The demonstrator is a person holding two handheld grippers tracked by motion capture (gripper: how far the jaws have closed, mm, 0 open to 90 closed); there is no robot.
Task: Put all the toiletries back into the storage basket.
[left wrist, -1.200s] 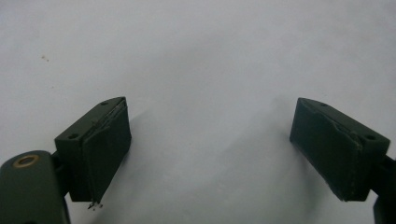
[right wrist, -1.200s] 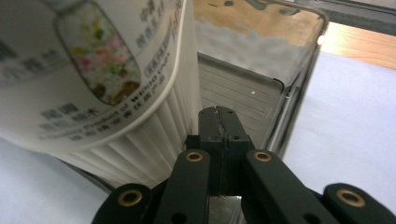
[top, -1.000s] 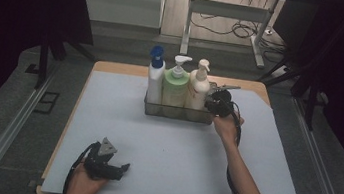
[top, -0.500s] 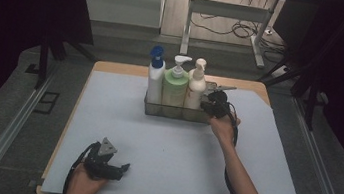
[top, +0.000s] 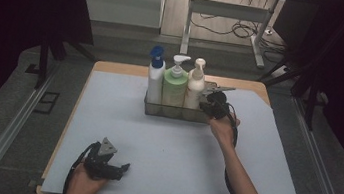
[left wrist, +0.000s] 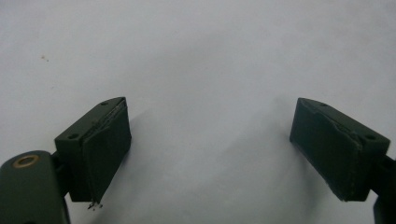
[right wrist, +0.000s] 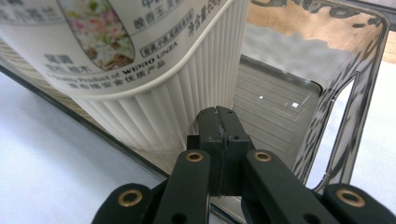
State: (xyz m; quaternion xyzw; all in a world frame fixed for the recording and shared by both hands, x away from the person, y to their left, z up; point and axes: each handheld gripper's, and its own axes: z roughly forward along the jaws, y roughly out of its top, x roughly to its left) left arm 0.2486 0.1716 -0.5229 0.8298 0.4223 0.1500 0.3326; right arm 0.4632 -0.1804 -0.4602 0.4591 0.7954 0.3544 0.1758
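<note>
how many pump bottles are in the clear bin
3, side by side in the clear bin: blue-capped white bottle at left, green bottle in the middle, cream bottle at right, beside the right gripper.

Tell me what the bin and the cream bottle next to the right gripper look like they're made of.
Bin: probably clear glossy plastic; the mat shows through its wall, edges glint. Cream bottle: likely opaque plastic, satin finish, moulded vertical ribs, printed label.

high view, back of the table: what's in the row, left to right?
Blue-capped bottle → green bottle → cream bottle, all standing in the clear caddy → right tongs, shut at the caddy's right end.
</note>
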